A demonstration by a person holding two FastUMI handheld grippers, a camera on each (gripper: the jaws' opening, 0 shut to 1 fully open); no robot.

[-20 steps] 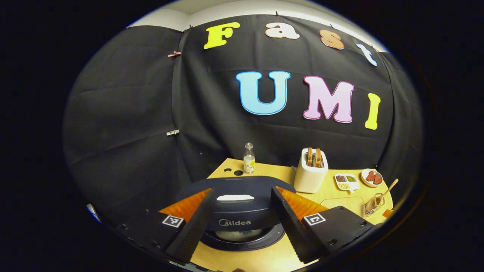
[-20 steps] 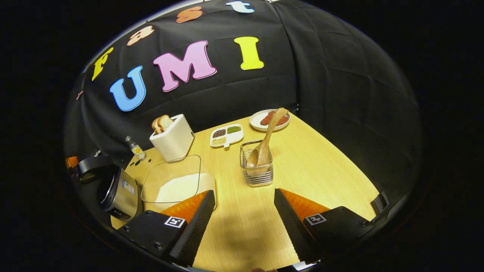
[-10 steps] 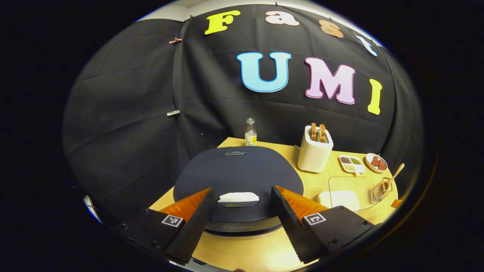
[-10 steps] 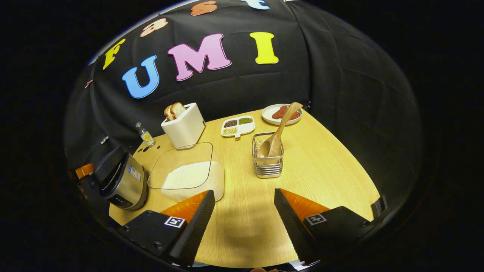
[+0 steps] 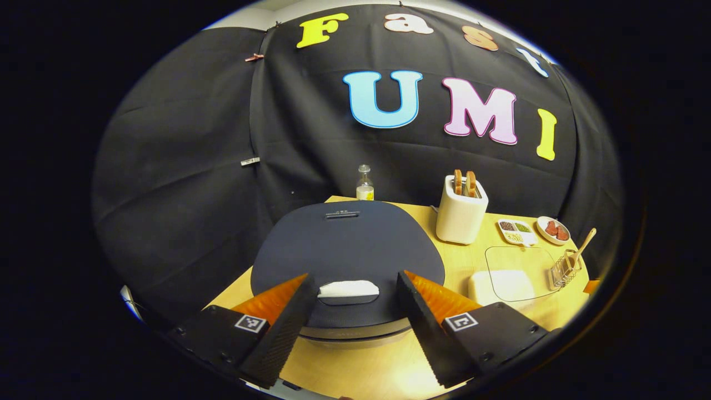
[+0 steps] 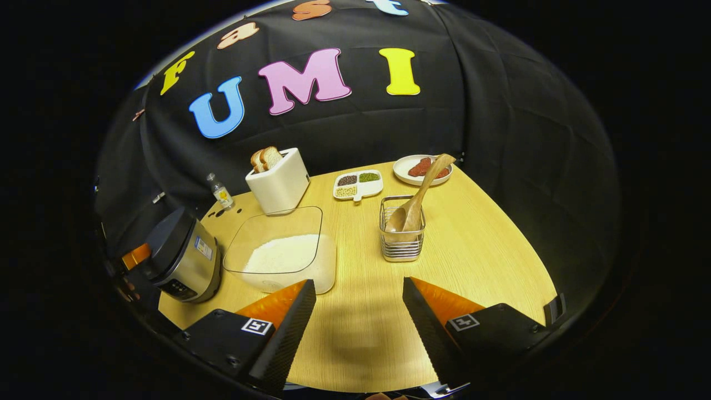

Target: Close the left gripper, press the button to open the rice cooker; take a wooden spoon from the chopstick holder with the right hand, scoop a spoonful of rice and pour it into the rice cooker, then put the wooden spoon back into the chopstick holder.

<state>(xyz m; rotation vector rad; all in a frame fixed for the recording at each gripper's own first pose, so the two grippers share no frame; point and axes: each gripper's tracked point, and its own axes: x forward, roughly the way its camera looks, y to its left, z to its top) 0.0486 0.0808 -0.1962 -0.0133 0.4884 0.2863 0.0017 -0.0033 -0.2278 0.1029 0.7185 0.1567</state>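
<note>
In the left gripper view, the left tool (image 5: 351,311) hangs low at the bottom centre of the frame, its fingers spread wide with nothing between them. Just beyond them sits the rice cooker (image 5: 347,261), its dark lid down flat, with the pale button (image 5: 348,289) at the lid's near edge, between the fingers but not touched by either.

In the right gripper view, the right tool (image 6: 355,328) is also spread open and empty above the bare wooden table (image 6: 477,250). Up from it, right of centre, stands the wire chopstick holder (image 6: 402,239) with the wooden spoon (image 6: 420,191) in it. The spoon's bowl is down inside the holder; its long handle leans up and to the upper right, the end crossing in front of a plate (image 6: 408,172). Left of the holder lies the clear tub of rice (image 6: 283,253), and further left, at the frame's lower left, the rice cooker (image 6: 180,258) shows side-on.
</note>
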